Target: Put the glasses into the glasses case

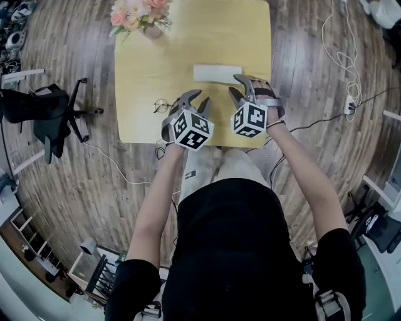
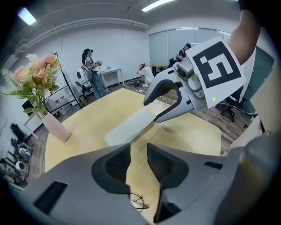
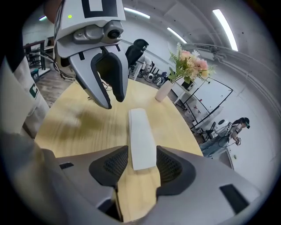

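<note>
Currently, the glasses (image 1: pixel 161 105) lie flat on the yellow wooden table (image 1: pixel 141 72), near its front-left edge and just left of the left gripper (image 1: pixel 199 99). The glasses case (image 1: pixel 217 73), a white oblong, lies closed at mid-table, well apart from the glasses and just ahead of the right gripper (image 1: pixel 237 86).

Left gripper: jaws part-open with a narrow gap. Only bare table shows between the pads; in the left gripper view the glasses (image 2: pixel 135 201) appear low, under the jaws.

Right gripper: jaws moderately open. In the right gripper view the near end of the case (image 3: pixel 141 138) shows in the gap, and the pads do not press on it.

Each gripper carries a cube with black-and-white square markers; these are patterns, not readable text.

A pink vase of flowers (image 1: pixel 141 15) stands at the table's far-left corner. A black office chair (image 1: pixel 50 116) stands on the floor to the left.
</note>
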`<state>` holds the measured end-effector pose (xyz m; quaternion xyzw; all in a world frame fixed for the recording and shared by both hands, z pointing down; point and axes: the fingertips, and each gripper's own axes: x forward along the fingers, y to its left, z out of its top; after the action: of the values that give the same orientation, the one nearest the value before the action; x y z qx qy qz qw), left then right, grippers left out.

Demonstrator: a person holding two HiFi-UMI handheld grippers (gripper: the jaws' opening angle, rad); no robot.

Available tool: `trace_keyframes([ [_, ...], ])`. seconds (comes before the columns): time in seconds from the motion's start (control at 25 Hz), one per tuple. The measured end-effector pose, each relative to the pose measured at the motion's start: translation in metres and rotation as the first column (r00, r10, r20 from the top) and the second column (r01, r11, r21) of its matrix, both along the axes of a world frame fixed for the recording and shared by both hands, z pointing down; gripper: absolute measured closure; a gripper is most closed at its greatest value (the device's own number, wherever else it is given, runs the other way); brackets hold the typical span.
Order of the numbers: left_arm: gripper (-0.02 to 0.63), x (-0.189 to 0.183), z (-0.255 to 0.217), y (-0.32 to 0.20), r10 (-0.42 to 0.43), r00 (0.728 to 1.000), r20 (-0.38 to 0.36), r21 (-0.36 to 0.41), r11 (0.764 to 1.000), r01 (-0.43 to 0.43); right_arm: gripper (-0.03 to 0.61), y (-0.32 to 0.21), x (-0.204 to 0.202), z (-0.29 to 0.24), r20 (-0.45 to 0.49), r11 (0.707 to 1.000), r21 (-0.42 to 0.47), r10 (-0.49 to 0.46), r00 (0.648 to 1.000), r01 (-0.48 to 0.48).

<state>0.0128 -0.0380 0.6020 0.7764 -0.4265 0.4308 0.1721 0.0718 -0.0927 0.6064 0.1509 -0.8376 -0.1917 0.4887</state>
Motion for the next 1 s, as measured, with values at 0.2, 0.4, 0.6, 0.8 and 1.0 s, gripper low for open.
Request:
trace_keyframes([
  [0.2,0.503,-0.005,0.02,-0.006,0.043,0.998,0.041,-0.032,0.999,-0.042,0.347,-0.008,-0.006,0.012,-0.023,1.0,-0.005,0.0,1.0,0.0],
  [0.4,0.503,-0.009,0.032,-0.013,0.048,0.998,0.043,-0.058,0.997,-0.046,0.32,-0.015,-0.012,0.022,-0.033,0.999,-0.038,-0.01,0.999,0.009],
  [0.6,0.503,-0.009,0.036,-0.02,0.04,0.999,0.019,-0.069,0.997,-0.038,0.293,-0.02,-0.017,0.027,-0.043,0.997,-0.072,-0.02,0.999,0.017],
  [0.8,0.503,-0.008,0.043,-0.026,0.039,0.999,0.01,-0.079,0.996,-0.038,0.297,-0.023,-0.019,0.03,-0.052,0.994,-0.109,-0.024,0.998,0.018],
  [1.0,0.503,-0.007,0.045,-0.031,0.021,1.0,-0.009,-0.079,0.997,-0.022,0.311,-0.022,-0.017,0.034,-0.065,0.991,-0.132,-0.028,0.997,0.019],
])
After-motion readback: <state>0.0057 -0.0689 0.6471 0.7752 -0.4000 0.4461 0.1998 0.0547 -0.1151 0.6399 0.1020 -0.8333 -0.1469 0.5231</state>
